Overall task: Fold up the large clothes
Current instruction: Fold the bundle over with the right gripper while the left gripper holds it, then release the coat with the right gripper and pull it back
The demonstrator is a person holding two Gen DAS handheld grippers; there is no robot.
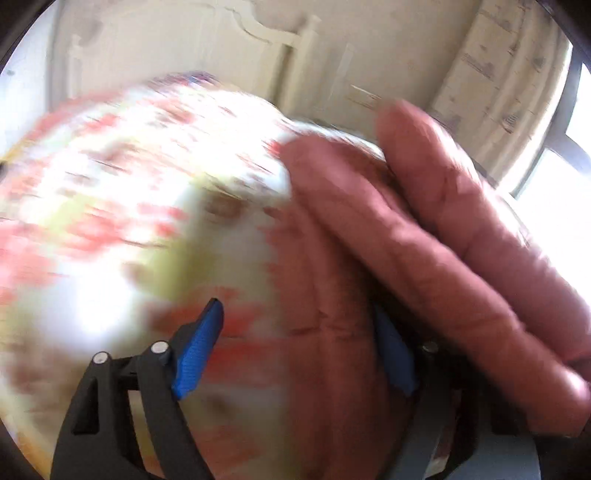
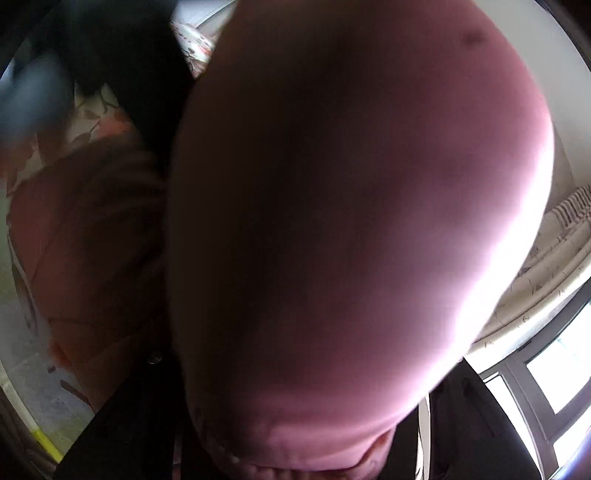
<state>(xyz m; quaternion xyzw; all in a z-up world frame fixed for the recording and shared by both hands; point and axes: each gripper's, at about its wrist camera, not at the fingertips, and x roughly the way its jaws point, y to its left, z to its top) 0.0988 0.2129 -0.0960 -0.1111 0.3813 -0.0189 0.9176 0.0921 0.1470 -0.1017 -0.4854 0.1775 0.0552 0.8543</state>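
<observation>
- Up close, pink garment draped in thick folds across the right half of the left wrist view, over a floral bedspread blurred by motion.
- Seen between the prongs of the left gripper: pink cloth filling the gap, covering most of the right blue pad, clear of the left blue pad.
- Left tongs spread wide; no pinch on the fabric visible, cloth lying between the prongs rather than squeezed.
- Pressed against the lens in the right wrist view, same pink garment blotting out most of the frame, hem bunched at the bottom edge.
- Right gripper almost wholly hidden behind the cloth; only dark frame parts and one rivet showing; tips out of sight, so spread or pinching cannot be told.
- To the left of that mass, more pink fabric in shadow over the floral bedspread.
- Beyond the bed in the left wrist view: cream headboard with a curved carved top, patterned curtain to its right, bright window at the edge.
- Right wrist view: same curtain and window at lower right.
</observation>
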